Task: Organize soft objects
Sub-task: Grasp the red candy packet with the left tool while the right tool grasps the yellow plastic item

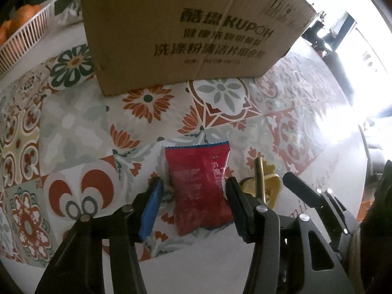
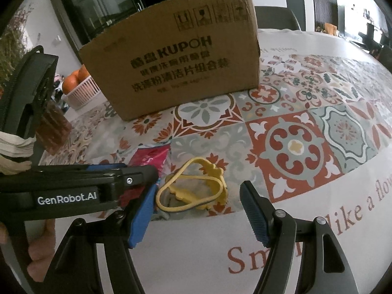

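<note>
both fingers [image 1: 156, 196] flank red packet [image 1: 198, 186] — not gripping.

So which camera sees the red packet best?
The left wrist view: the red packet lies nearly whole between the left gripper's fingers. The right wrist view shows only a corner of it, mostly hidden behind that gripper.

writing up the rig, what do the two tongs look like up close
Both tongs, left and right, have black angular arms with silver pivot screws and ribbed blue fingertip pads. The left body, seen from the right wrist, carries white "GenRobot.AI" lettering.
</note>
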Available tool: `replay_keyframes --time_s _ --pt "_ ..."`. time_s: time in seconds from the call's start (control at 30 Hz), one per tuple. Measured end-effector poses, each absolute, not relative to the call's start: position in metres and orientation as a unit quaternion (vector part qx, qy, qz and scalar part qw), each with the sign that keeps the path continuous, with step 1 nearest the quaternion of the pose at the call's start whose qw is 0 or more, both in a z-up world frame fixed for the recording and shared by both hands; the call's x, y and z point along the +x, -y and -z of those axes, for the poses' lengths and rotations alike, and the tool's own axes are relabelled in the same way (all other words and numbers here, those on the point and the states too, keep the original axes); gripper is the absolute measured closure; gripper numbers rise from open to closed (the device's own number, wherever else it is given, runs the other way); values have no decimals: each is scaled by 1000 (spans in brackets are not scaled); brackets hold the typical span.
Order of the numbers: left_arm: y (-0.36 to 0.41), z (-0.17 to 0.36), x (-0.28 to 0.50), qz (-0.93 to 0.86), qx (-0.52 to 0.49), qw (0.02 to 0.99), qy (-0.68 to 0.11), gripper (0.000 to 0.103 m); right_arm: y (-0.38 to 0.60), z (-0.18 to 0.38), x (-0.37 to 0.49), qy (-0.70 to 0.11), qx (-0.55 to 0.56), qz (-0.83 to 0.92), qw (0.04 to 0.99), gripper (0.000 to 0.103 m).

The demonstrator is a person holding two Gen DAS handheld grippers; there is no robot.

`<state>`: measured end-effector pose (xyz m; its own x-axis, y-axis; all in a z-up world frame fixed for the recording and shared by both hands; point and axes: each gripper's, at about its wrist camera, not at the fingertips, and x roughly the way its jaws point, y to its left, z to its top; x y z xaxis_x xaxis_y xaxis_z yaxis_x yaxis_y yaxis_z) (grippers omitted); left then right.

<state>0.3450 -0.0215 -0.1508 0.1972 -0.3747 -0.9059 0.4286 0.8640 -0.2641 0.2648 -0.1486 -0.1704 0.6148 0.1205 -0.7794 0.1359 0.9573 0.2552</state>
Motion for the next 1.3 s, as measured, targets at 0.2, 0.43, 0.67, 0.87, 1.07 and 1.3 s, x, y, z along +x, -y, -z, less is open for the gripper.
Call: replay_keyframes --time_s 0.2,0.43,0.67,0.87,1.07,1.3 --pt "29 153 347 250 34 780 -572 59 149 173 265 -429 136 2 893 35" --pt "34 153 348 247 51 786 -565 65 151 176 263 -430 122 1 894 44" --pt "33 153 340 245 46 793 -556 66 154 173 258 -425 107 3 899 45" --pt "28 152 331 238 40 800 -550 66 158 170 254 -420 102 1 902 45" --pt "22 146 320 225 32 811 -540 66 162 166 248 -415 98 -5 905 45" --pt "14 128 299 207 38 833 -512 66 162 155 237 -402 94 -16 911 45"
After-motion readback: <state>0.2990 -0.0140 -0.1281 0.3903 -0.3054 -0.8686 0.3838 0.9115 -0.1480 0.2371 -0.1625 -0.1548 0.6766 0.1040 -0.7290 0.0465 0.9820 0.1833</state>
